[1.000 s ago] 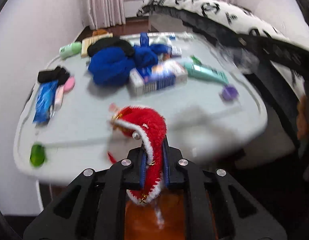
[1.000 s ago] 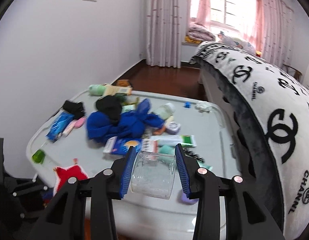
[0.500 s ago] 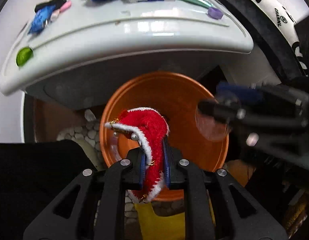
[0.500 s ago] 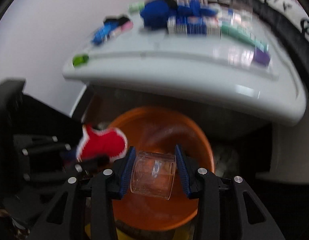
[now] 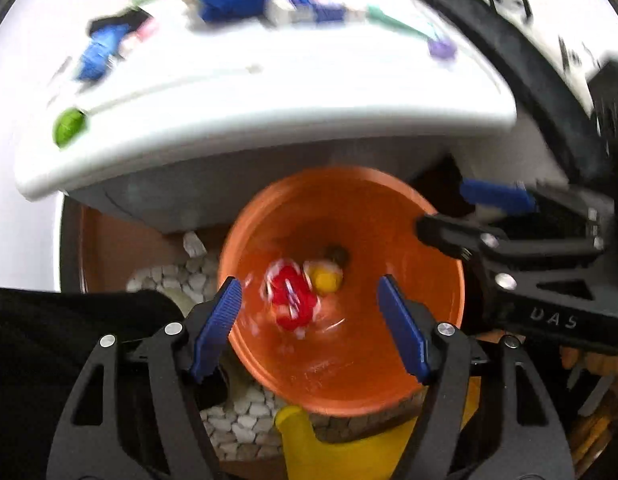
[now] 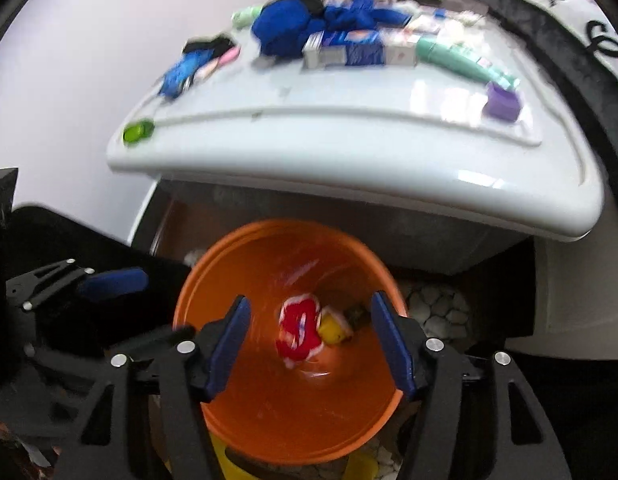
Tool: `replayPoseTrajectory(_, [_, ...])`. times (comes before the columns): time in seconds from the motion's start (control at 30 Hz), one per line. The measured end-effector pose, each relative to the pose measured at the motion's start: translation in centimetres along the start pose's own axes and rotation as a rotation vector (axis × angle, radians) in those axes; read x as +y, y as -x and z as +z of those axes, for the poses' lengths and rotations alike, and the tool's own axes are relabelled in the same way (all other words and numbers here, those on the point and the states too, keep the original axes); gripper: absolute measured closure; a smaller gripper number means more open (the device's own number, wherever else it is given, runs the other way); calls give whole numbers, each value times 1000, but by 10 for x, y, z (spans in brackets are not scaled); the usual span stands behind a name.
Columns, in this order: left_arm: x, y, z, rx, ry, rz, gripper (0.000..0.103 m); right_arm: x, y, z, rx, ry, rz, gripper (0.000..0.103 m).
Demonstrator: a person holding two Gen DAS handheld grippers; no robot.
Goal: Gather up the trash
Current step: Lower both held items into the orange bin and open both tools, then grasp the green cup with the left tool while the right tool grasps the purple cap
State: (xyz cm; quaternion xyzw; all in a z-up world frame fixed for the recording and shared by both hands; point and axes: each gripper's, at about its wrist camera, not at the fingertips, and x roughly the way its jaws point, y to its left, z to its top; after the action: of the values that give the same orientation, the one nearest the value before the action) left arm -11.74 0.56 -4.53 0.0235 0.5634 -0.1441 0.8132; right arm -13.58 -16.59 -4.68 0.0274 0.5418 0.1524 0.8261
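An orange bin [image 5: 389, 380] stands on the floor under the white table's front edge [image 5: 269, 128]. Inside it, blurred by motion, are a red-and-white fuzzy ornament [image 5: 291, 300] and something yellow [image 5: 327, 278]. My left gripper [image 5: 308, 286] hangs over the bin, its jaws opening with nothing between them. The right wrist view shows the same ornament [image 6: 299, 332] deep in the bin [image 6: 197, 280]. My right gripper [image 6: 309, 302] is also above it, jaws opening and empty. The clear cup shows only as faint glints near the ornament.
The table holds a blue cloth [image 6: 293, 28], a toothpaste box [image 6: 345, 50], a green tube [image 6: 457, 58], a purple cap [image 6: 501, 102], a green cap [image 6: 138, 132] and a blue packet [image 6: 181, 72]. A bed [image 6: 569, 20] is at the right. White pebbles [image 5: 229, 420] surround the bin.
Both grippers swung down from the table to the bin and opened. The ornament left the left jaws and the clear cup left the right jaws; the ornament now lies in the bin.
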Motion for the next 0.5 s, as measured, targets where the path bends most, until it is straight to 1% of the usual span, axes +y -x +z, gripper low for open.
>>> replayPoseTrajectory(0.07, [13, 11, 13, -60, 40, 34, 34, 0, 9, 9, -48, 8, -27, 37])
replayPoseTrajectory(0.1, [20, 17, 20, -96, 59, 71, 34, 0, 12, 12, -65, 18, -44, 36])
replayPoseTrajectory(0.13, [33, 23, 33, -148, 83, 143, 34, 1, 17, 17, -92, 33, -64, 35])
replayPoseTrajectory(0.17, [40, 26, 41, -174, 95, 192, 34, 0, 20, 20, -108, 39, -72, 35])
replayPoseTrajectory(0.2, [53, 29, 52, -208, 115, 275, 34, 0, 22, 24, -121, 44, -77, 34])
replayPoseTrajectory(0.27, [70, 28, 66, -228, 157, 368, 34, -1, 27, 32, -151, 52, -88, 34])
replayPoseTrajectory(0.3, [84, 24, 75, -224, 198, 417, 34, 0, 27, 35, -164, 55, -93, 34])
replayPoseTrajectory(0.4, [115, 9, 89, -183, 283, 447, 34, -1, 29, 41, -186, 57, -98, 34])
replayPoseTrajectory(0.43, [123, 0, 93, -162, 305, 440, 34, -2, 29, 40, -187, 55, -95, 34])
replayPoseTrajectory(0.5, [128, -11, 97, -143, 318, 432, 34, -4, 27, 41, -183, 55, -91, 34])
